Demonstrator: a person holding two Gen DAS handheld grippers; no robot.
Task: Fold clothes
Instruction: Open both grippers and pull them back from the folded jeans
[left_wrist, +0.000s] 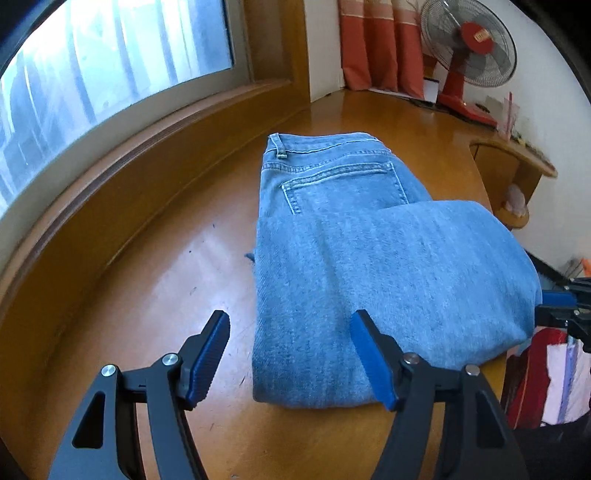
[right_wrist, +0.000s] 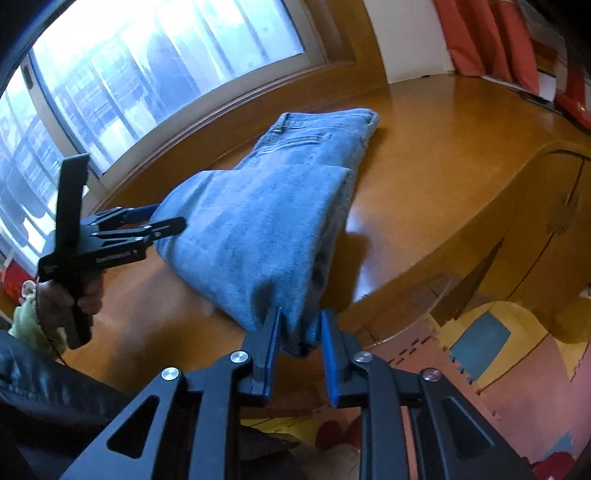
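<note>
My right tongs (right_wrist: 297, 332) sit closest, pinched on the near corner of the jeans (right_wrist: 258, 214) where the fold hangs at the tabletop (right_wrist: 424, 192) edge. My left tongs (left_wrist: 290, 354) stand apart, gripping nothing; one pad rests over the denim's near left edge, the other over bare wood. The folded jeans run lengthwise away from me, waistband far. I judge the next fold goes forward along that axis, both tongs at the near end.
</note>
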